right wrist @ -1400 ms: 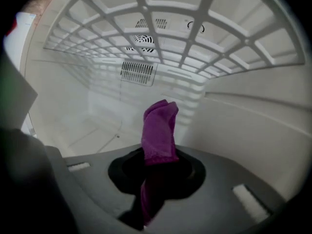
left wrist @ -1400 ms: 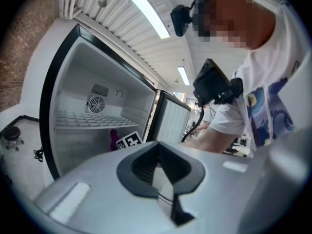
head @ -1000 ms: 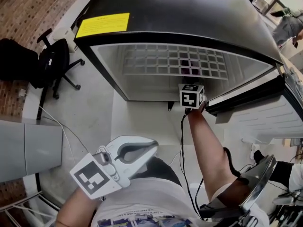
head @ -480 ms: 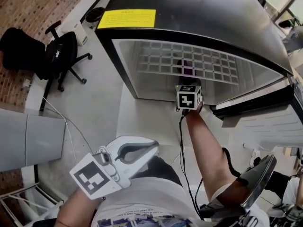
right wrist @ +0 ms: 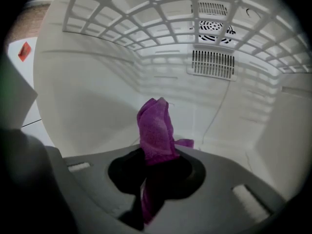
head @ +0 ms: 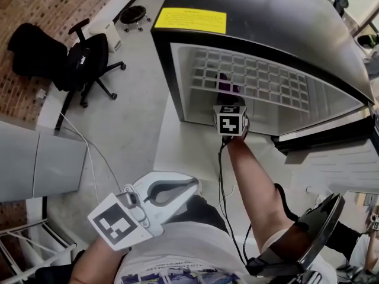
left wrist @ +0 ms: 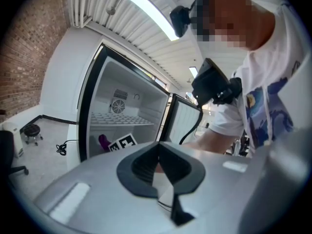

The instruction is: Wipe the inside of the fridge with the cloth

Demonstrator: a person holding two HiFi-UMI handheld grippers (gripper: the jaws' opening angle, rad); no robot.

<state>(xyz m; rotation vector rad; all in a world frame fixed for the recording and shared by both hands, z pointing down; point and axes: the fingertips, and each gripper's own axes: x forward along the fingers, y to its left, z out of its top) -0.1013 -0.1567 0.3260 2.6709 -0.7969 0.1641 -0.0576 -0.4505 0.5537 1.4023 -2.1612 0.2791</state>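
One crumpled purple cloth [right wrist: 156,130], clamped in the right gripper [right wrist: 156,172], points at the white back wall [right wrist: 229,106] of the open black fridge [head: 266,28]; the empty, closed left gripper [head: 172,189] hangs well outside.

Print on the yellow sticker [head: 190,20] is too small to read. The fridge door [head: 340,164] (at 3 o'clock, head view) runs off the edge. The cloth [right wrist: 155,128] hides its bottom end inside the right gripper [right wrist: 156,169].

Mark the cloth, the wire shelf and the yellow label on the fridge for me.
cloth [right wrist: 155,126], right gripper view, on its upright folded middle.
wire shelf [head: 256,79], head view, on the middle of the grid.
yellow label [head: 190,20], head view, at its centre.
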